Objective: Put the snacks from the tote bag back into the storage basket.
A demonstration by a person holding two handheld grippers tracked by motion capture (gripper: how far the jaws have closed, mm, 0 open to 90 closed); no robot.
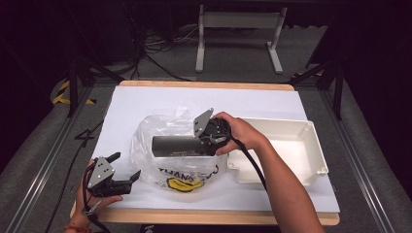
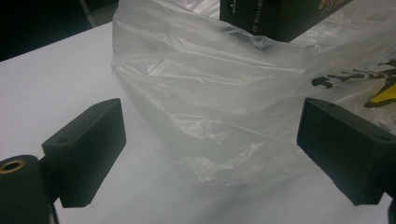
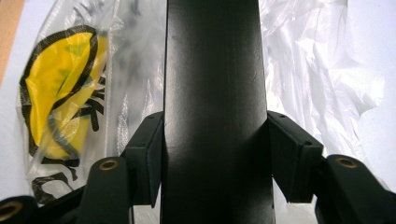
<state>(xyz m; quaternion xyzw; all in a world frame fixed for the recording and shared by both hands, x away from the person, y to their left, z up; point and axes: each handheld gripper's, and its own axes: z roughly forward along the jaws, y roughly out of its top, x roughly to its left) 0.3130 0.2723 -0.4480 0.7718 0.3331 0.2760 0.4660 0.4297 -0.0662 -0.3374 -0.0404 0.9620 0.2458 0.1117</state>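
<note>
A long black box lies level over a clear plastic bag, near the middle of the table, and the right gripper has it clamped by one end. In the right gripper view the two jaws press flat against the box's sides, the box running straight away from the camera. The bag is crumpled on the white table top (it carries black lettering and a yellow print toward the front edge). The person's right hand wraps the gripper's body, its cable trailing back along the forearm. Just beside the bag, toward the right edge, sits a shallow white tray. Near the front left corner the left gripper is held low with its jaws spread wide and nothing between them, pointing at the bag's nearest fold.
</note>
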